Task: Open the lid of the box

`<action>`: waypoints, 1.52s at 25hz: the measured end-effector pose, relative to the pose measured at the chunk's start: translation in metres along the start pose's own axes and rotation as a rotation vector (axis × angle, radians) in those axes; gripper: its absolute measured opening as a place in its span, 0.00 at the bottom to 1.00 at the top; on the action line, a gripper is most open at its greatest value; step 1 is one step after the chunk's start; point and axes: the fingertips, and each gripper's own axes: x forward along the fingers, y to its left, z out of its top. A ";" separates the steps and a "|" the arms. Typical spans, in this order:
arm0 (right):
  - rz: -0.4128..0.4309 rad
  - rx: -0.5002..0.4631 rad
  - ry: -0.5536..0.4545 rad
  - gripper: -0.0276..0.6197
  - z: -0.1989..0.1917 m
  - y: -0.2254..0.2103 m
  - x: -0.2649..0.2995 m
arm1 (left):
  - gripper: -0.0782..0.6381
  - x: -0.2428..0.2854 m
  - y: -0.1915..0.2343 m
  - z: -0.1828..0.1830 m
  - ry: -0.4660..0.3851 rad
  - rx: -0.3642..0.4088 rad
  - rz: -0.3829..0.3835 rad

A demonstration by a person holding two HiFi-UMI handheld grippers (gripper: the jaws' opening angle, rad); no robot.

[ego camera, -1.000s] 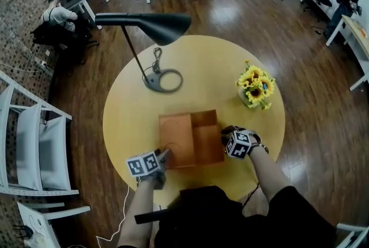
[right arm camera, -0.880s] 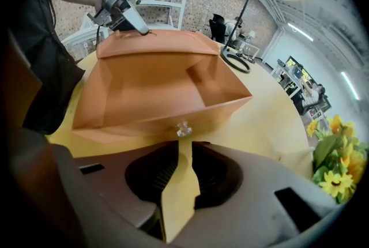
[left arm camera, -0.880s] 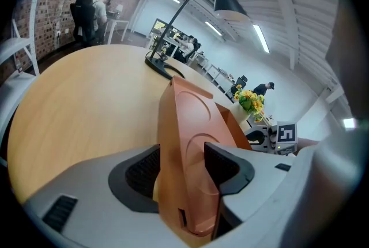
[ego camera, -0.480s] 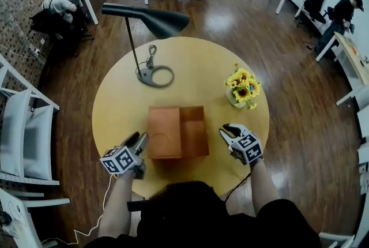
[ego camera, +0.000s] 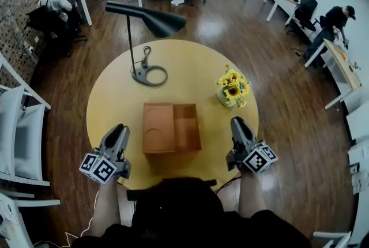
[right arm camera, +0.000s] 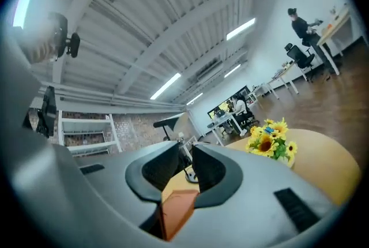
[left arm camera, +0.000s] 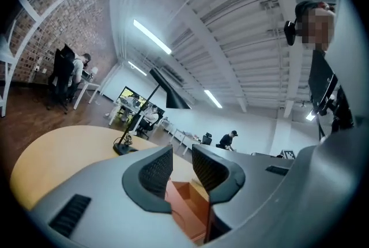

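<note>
The brown box (ego camera: 172, 127) lies open in the middle of the round table, its lid (ego camera: 158, 127) folded flat to the left of the tray half (ego camera: 187, 126). My left gripper (ego camera: 119, 130) hovers off the box's left side near the table's front edge. Its jaws are closing, with a narrow gap and nothing between them (left arm camera: 181, 163). My right gripper (ego camera: 238, 123) hangs off the box's right side, also apart from it. Its jaws (right arm camera: 185, 165) stand slightly parted with nothing between them. Part of the box (right arm camera: 176, 209) shows below them.
A black desk lamp (ego camera: 149, 19) with a round base (ego camera: 149, 75) stands at the back of the yellow table (ego camera: 95, 117). A pot of sunflowers (ego camera: 232, 86) sits at the right. White chairs (ego camera: 17, 126) stand to the left. People sit at desks farther off.
Both grippers have drawn back from the box's corners toward me and spread apart. The left jaws have narrowed. The box lies open as before.
</note>
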 end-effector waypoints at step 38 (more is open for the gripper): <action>-0.016 -0.256 0.063 0.05 -0.016 0.045 0.002 | 0.19 -0.053 -0.014 0.021 -0.075 0.104 0.043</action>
